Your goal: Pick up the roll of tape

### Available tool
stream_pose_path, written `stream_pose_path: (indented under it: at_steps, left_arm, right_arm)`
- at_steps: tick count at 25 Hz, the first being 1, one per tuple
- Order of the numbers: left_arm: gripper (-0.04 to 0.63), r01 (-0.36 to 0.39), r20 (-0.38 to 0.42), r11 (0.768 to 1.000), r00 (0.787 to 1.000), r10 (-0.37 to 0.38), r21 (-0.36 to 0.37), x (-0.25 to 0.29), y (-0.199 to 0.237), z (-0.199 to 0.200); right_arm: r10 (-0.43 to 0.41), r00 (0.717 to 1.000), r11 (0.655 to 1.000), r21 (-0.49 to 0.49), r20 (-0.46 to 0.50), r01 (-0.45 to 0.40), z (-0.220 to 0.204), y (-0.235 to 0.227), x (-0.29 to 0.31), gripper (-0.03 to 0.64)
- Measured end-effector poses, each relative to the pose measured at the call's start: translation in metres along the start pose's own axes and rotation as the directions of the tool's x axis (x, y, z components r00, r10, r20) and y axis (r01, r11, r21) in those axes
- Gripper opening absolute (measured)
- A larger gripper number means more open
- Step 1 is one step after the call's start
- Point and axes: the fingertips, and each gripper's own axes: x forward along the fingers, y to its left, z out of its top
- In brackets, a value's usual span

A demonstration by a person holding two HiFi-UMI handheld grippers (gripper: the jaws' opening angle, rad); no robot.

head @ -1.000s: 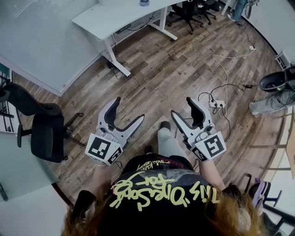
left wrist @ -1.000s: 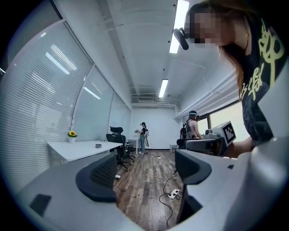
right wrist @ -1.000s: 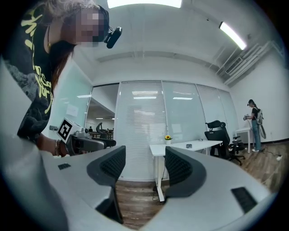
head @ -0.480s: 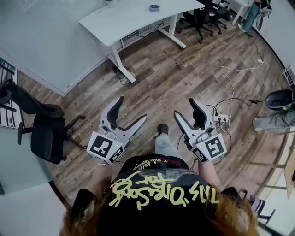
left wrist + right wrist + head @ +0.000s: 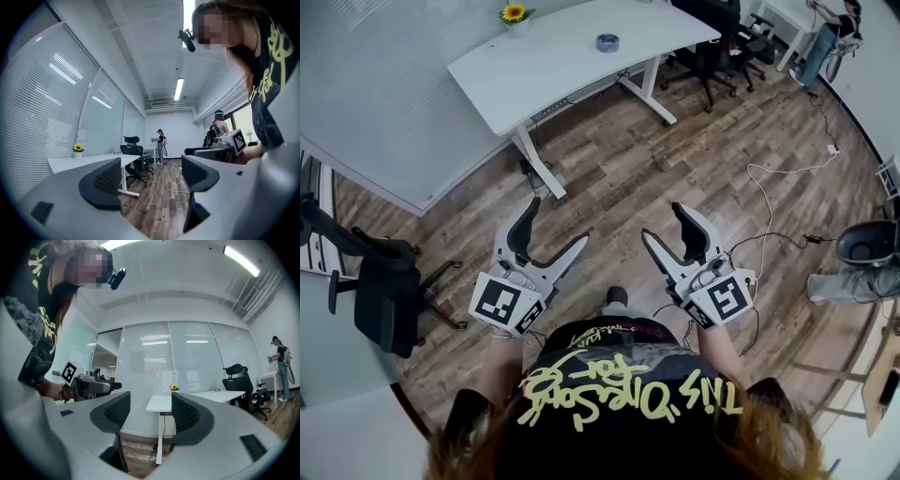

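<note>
While well short of the desk at upper centre, carries left gripper and right gripper at mid-frame, level and aimed that way, probably readying the reach. Holds both sets of jaws spread wide, nothing between. Finds the tape flat on the desktop near the top edge, well apart from either, right of a flower pot.

The distant roll of tape is too small for detail.
</note>
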Motion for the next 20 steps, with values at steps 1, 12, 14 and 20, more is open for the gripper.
stream_pose_path:
  at_steps: [1,12,14,20]
  left_arm:
    - [0.396,-0.006,0.005,1.000,1.000,0.006,0.000,0.012,0.005,0.002]
    - [0.396,-0.069,-0.020,0.998,0.997,0.069,-0.014,0.066,0.034,-0.010]
    - [0.396,-0.070,-0.031,0.997,0.997,0.069,-0.017,0.069,0.039,-0.014]
    - [0.394,-0.032,-0.045,0.999,0.998,0.032,0.000,0.092,0.042,-0.012]
  right_arm:
    - [-0.001,1.000,1.000,0.001,0.004,0.001,0.001,-0.013,0.004,0.258]
    - [0.046,0.999,0.998,0.053,0.001,-0.046,-0.016,-0.075,0.040,0.258]
    - [0.051,0.999,0.997,0.057,-0.003,-0.051,-0.019,-0.076,0.045,0.258]
    - [0.040,0.999,0.998,0.047,-0.003,-0.040,-0.014,-0.087,0.051,0.258]
